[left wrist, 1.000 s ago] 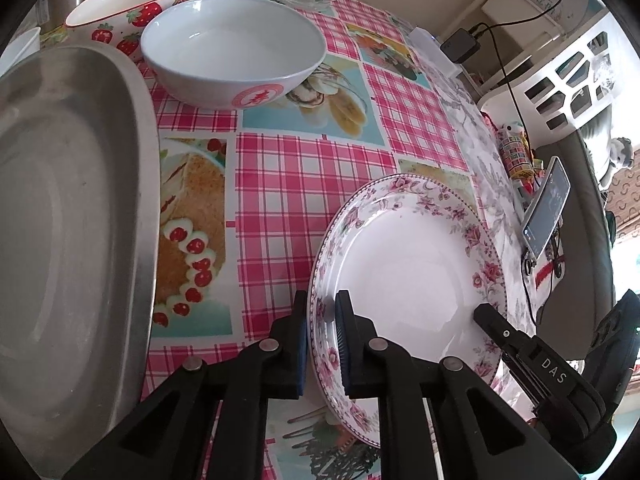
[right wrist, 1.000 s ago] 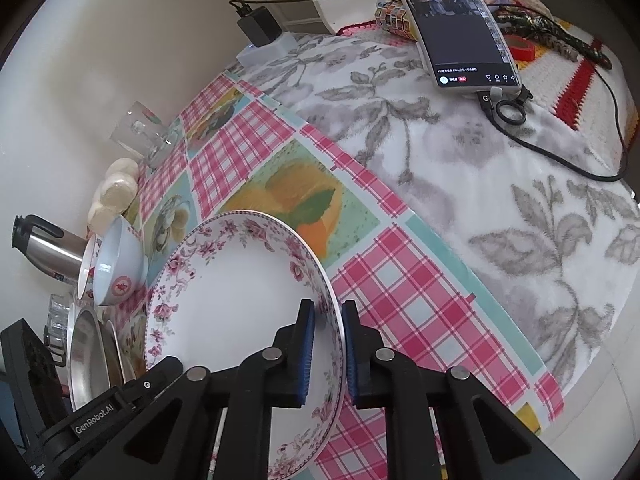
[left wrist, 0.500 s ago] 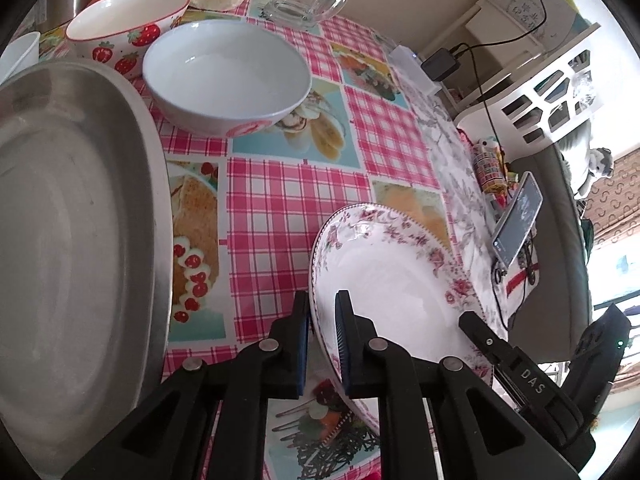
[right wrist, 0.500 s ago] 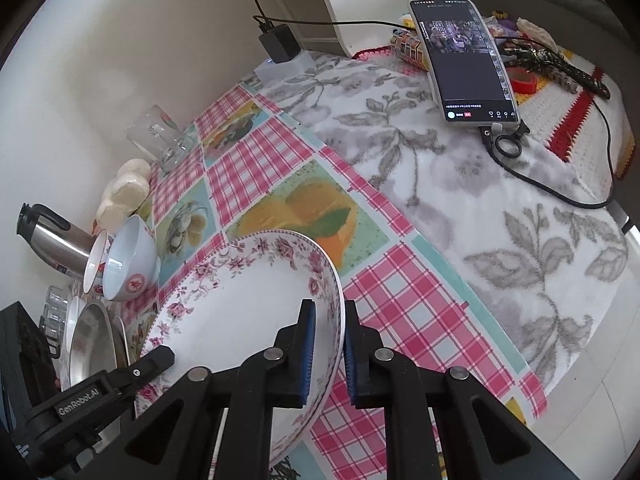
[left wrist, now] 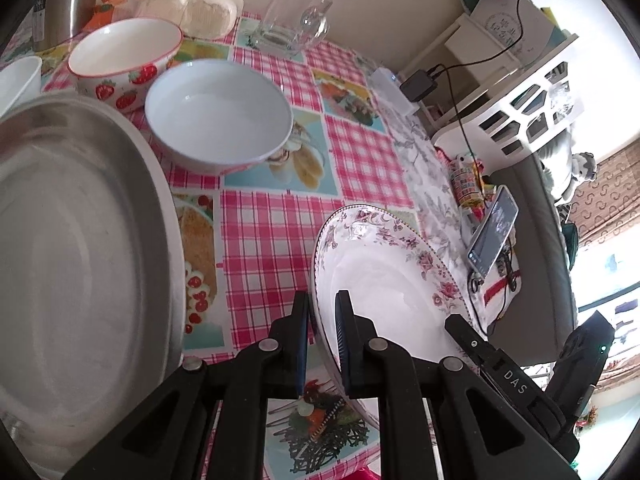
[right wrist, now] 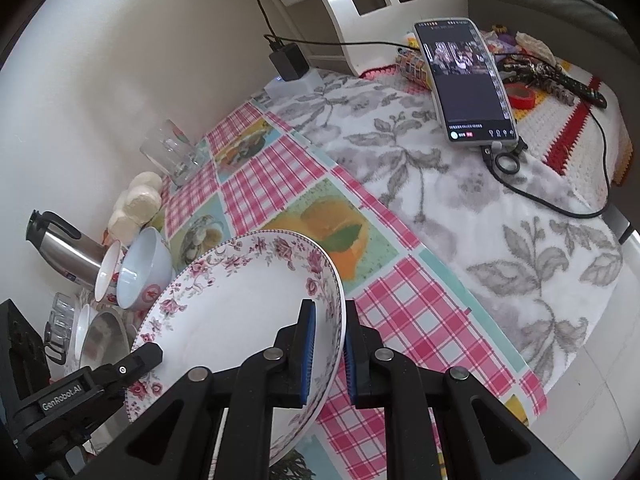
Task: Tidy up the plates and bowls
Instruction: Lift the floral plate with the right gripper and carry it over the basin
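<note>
Left wrist view: floral plate (left wrist: 384, 272) clamped at opposite rims by left gripper (left wrist: 322, 344) and right gripper (right wrist: 329, 344), raised tilted above tablecloth (left wrist: 272, 224), near its front edge. Rigid, glazed, breakable; grip rim only.

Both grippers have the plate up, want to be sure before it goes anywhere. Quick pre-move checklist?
1. Left gripper clamped on the plate rim: ok, a pad on each face.
2. Right gripper clamped on the opposite rim: ok.
3. Plate clear of the tablecloth: looks ok, tilted with its near edge raised; far edge cannot tell.
4. Plate carries nothing: ok, bare white centre.
5. Neighbours apart from the plate: ok, metal tray and white bowl both stand off to its left.
6. Phone and cable out of the way: ok, off on the grey cloth.
</note>
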{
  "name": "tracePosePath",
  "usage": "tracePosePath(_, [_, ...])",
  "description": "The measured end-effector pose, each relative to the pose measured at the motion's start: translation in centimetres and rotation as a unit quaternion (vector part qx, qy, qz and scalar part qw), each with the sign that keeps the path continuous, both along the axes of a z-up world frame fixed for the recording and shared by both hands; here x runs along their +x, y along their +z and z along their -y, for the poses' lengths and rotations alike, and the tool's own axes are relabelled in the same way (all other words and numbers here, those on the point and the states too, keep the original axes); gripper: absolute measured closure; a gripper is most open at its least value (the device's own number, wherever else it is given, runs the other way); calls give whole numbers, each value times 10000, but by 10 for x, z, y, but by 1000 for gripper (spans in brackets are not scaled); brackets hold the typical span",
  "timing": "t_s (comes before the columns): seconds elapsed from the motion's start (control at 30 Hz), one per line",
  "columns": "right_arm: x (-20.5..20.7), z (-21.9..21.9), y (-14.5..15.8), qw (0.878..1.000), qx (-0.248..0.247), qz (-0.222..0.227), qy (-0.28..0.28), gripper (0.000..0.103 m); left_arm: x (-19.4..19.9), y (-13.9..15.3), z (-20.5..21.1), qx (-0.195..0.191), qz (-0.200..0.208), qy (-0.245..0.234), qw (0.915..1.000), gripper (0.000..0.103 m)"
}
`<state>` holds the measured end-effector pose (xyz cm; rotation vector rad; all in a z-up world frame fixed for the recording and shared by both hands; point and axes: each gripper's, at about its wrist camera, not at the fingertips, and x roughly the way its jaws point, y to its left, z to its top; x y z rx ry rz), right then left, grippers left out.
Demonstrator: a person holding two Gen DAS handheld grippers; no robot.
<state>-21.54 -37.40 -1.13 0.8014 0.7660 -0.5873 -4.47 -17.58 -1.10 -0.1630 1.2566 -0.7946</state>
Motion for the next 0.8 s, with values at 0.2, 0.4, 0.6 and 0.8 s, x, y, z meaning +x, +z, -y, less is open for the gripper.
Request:
tracePosePath(0.2, [6, -10, 11, 9998, -116, 145, 51, 89, 4, 14, -14, -170, 116, 51, 9998, 90])
tracePosePath(0.4, [18, -27, 21, 9995, -207, 183, 180, 89, 9, 27, -32, -227, 301, 121, 9992, 90])
tracePosePath(0.6, [37, -48, 28, 9988, -261, 197, 373, 89, 22, 30, -58, -252, 328, 286, 9987, 90])
tracePosePath(0.8, [63, -77, 33, 9972, -318, 196, 651, 89, 38, 35, -92, -260, 427, 507, 9975, 90])
